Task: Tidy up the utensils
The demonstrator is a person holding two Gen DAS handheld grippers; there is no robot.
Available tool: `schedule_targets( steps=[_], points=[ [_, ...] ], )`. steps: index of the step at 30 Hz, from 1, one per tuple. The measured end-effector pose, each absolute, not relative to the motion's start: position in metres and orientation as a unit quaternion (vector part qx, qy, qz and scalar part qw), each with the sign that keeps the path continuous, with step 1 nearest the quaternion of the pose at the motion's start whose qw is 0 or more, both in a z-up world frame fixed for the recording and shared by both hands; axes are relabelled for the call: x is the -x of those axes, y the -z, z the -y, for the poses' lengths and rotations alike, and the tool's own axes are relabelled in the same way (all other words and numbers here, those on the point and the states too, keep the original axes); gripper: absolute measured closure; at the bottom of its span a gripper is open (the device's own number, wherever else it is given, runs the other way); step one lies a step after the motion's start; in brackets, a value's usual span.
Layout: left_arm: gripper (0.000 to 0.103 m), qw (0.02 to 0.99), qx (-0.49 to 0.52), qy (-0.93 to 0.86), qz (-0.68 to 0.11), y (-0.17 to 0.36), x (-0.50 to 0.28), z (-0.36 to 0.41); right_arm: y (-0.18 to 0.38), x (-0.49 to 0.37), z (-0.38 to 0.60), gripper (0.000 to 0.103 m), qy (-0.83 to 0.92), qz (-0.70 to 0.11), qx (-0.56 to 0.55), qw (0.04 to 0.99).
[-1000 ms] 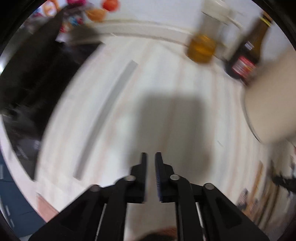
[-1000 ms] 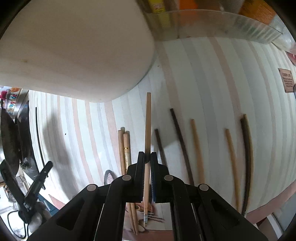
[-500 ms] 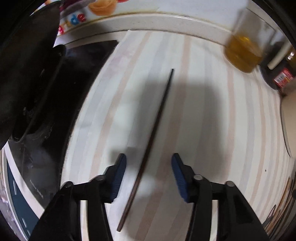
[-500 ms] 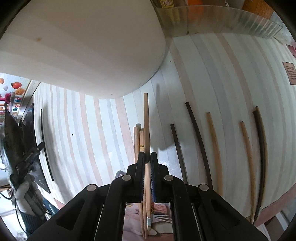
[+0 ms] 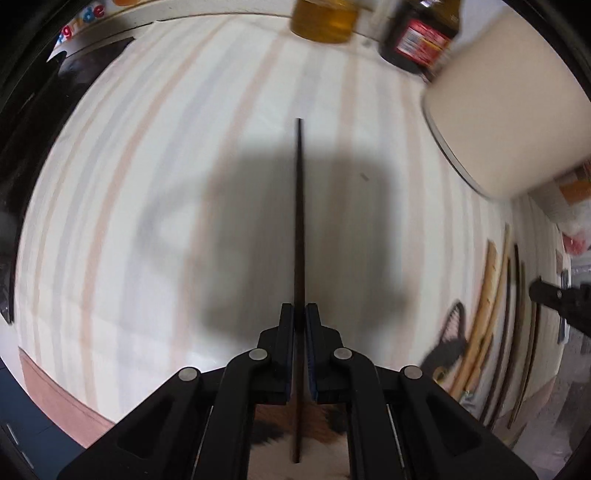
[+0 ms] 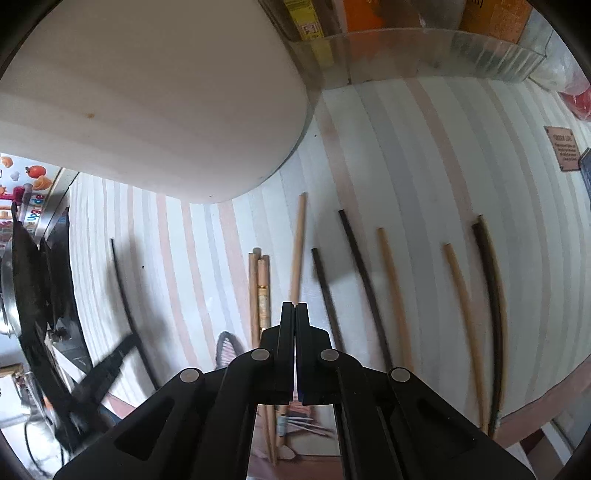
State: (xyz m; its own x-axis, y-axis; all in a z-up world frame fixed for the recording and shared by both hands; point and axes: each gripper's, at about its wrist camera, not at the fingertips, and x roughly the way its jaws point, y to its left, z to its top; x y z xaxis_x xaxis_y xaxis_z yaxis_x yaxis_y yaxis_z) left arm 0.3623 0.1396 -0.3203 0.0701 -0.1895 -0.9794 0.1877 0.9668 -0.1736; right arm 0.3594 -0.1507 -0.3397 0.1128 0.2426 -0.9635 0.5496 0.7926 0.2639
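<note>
A dark chopstick (image 5: 300, 221) runs straight ahead between the pads of my left gripper (image 5: 299, 314), whose jaws are closing and pressing on it. The right wrist view shows the same dark chopstick (image 6: 123, 291) at the left, over the striped cloth (image 6: 424, 155). My right gripper (image 6: 295, 314) hovers over a row of chopsticks, its jaws closing until they meet, with nothing between them. A light wooden chopstick (image 6: 298, 243) lies on the cloth under its fingers, next to a light pair (image 6: 258, 291).
More dark and light chopsticks (image 6: 393, 288) lie in a row to the right. A big cream-white vessel (image 6: 147, 92) stands behind them, and a clear bin (image 6: 424, 51) beside it. An oil jar (image 5: 321, 22), a dark bottle (image 5: 417, 37) and a black stove (image 5: 22, 147) border the cloth.
My left gripper has shut on the dark chopstick that lay between its open jaws. The light chopstick has left the right gripper's jaws and lies on the cloth; those jaws have met.
</note>
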Motion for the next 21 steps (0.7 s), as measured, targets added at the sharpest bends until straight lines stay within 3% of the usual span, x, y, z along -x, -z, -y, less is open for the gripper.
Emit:
schedule_targets(
  steps=[12, 21],
  points=[
    [0.099, 0.723, -0.016, 0.117, -0.681, 0.317, -0.281, -0.093, 0.346, -0.34, 0.172, 0.102, 0.109, -0.667, -0.265, 0.688],
    [0.094, 0.74, -0.043, 0.103, -0.664, 0.312, -0.251, -0.03, 0.353, -0.337, 0.178, 0.098, 0.11, -0.676, -0.161, 0.711]
  ],
)
